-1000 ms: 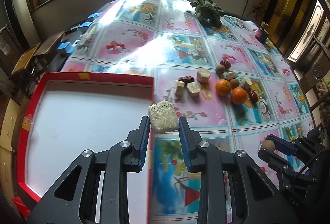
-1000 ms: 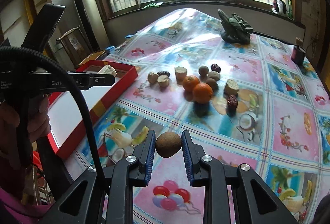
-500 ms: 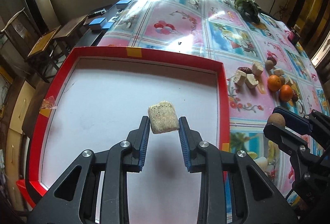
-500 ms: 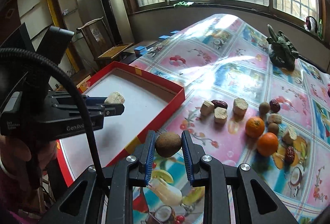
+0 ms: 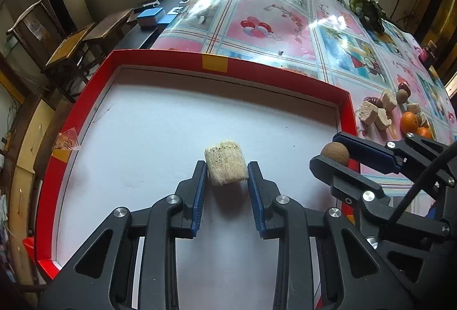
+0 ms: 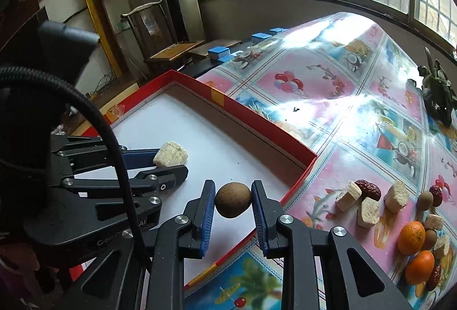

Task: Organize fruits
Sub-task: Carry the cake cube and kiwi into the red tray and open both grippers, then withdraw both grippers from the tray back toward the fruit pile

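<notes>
Red-rimmed tray [image 5: 274, 76] with a bare white floor sits at the near corner of the tabletop [image 5: 285, 24]; nothing lies in it yet as far as both views show. Left hand-held gripper [image 5: 227, 175] hangs over the middle of the tray floor, clamped on a pale, fibrous chunk [image 5: 225, 161], which is off the floor, its shadow falling just below it. Right hand-held gripper [image 6: 232, 203] is clamped on a small round brown fruit [image 6: 232, 203] and hangs over the tray's near right part, just inside the rim; in the left wrist view the same fruit [image 5: 334, 153] shows at the tray's right wall. So two pieces are in the air over the tray and neither is set down. Left to do, by my reckoning: lower and release both, then fetch the rest. The remaining pile lies on the tabletop to the right of the tray, well apart from it: several pale chunks [image 6: 368, 207], dark red dates [image 6: 371, 190], two oranges [image 6: 411, 233], a few small brown fruits [image 6: 424, 200], some touching each other. Judged from this, the task is at its start, first load not yet delivered, most of the pile untouched. A dark green object [image 6: 437, 90] stands far back on the tabletop; cannot tell whether it belongs to the job.
</notes>
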`<control>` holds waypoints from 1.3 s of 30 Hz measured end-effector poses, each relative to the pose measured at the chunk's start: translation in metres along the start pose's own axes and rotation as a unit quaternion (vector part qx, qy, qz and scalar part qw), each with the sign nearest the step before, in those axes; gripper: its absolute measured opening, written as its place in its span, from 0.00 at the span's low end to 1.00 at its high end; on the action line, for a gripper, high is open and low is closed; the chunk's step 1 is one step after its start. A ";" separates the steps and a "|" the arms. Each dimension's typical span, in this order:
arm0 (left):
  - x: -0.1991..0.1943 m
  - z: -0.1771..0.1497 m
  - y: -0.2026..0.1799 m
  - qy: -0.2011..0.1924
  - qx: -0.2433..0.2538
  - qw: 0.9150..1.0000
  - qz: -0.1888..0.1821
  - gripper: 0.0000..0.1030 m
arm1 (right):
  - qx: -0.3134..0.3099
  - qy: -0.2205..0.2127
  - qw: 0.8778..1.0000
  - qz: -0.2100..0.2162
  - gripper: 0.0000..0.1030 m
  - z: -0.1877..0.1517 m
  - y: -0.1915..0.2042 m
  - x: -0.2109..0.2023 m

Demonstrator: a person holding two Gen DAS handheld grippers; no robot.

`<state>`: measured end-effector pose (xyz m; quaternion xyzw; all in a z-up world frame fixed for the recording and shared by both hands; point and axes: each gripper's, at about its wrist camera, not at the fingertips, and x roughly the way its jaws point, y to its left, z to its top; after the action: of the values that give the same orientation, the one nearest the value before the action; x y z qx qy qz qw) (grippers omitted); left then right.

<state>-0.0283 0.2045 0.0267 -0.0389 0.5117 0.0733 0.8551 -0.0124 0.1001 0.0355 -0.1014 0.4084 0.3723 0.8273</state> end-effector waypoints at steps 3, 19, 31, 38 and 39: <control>-0.001 0.000 0.002 -0.001 -0.003 1.000 0.008 0.27 | -0.002 0.008 1.000 -0.005 0.24 -0.001 0.001 0.010; -0.034 -0.006 -0.022 -0.056 0.002 0.998 -0.009 0.62 | 0.035 -0.052 0.998 -0.027 0.42 -0.030 -0.024 -0.060; -0.040 -0.009 -0.098 -0.055 0.052 0.995 -0.062 0.62 | 0.060 -0.061 0.991 -0.104 0.56 -0.085 -0.069 -0.129; -0.033 -0.012 -0.132 -0.044 0.078 0.993 -0.077 0.62 | 0.113 -0.050 0.986 -0.115 0.57 -0.115 -0.098 -0.141; -0.031 -0.012 -0.135 -0.040 0.081 0.993 -0.082 0.62 | 0.114 -0.049 0.985 -0.119 0.57 -0.118 -0.099 -0.142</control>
<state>-0.0307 0.0675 0.0474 -0.0085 0.4760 -0.0369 0.8786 -0.0696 -0.1005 0.0528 -0.0353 0.3920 0.2270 0.8908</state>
